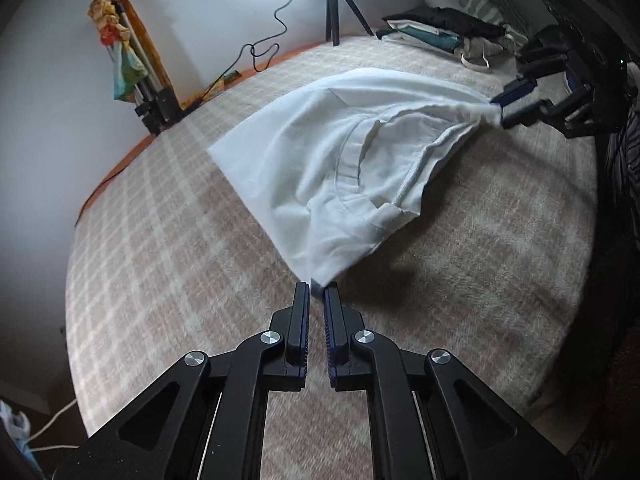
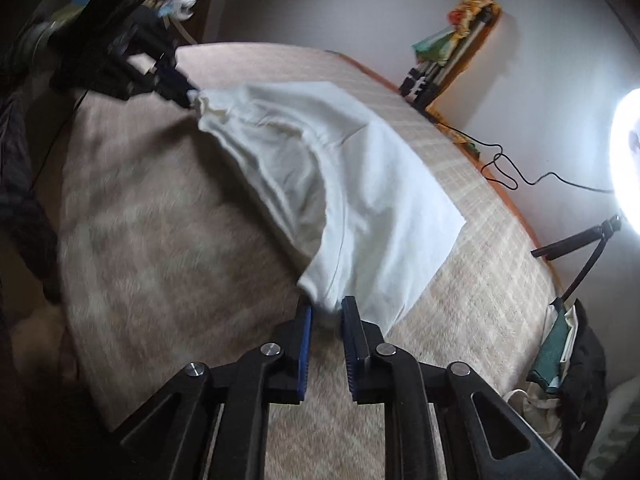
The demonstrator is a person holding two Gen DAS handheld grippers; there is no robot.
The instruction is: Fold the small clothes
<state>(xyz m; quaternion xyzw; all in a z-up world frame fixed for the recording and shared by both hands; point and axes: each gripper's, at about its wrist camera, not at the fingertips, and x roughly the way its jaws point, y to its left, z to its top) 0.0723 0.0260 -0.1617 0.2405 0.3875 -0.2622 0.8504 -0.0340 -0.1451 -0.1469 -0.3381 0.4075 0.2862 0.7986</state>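
A small white garment (image 1: 320, 152) lies partly lifted on a beige checked blanket (image 1: 160, 240); its waistband opening faces right in the left wrist view. My left gripper (image 1: 316, 288) is shut on the garment's near corner. My right gripper (image 1: 498, 110) pinches the bunched far corner at the right edge. In the right wrist view the right gripper (image 2: 326, 308) has a fold of the white garment (image 2: 360, 184) between its blue pads, and the left gripper (image 2: 192, 96) grips the gathered opposite corner at the upper left. The cloth hangs stretched between both grippers.
A pile of folded clothes (image 1: 432, 32) sits at the bed's far corner by a patterned pillow. A small black tripod (image 1: 332, 8) and a black cable (image 1: 260, 48) stand along the wall. A stand draped in colourful cloth (image 1: 120, 52) leans at the left. A ring light (image 2: 632, 160) glares.
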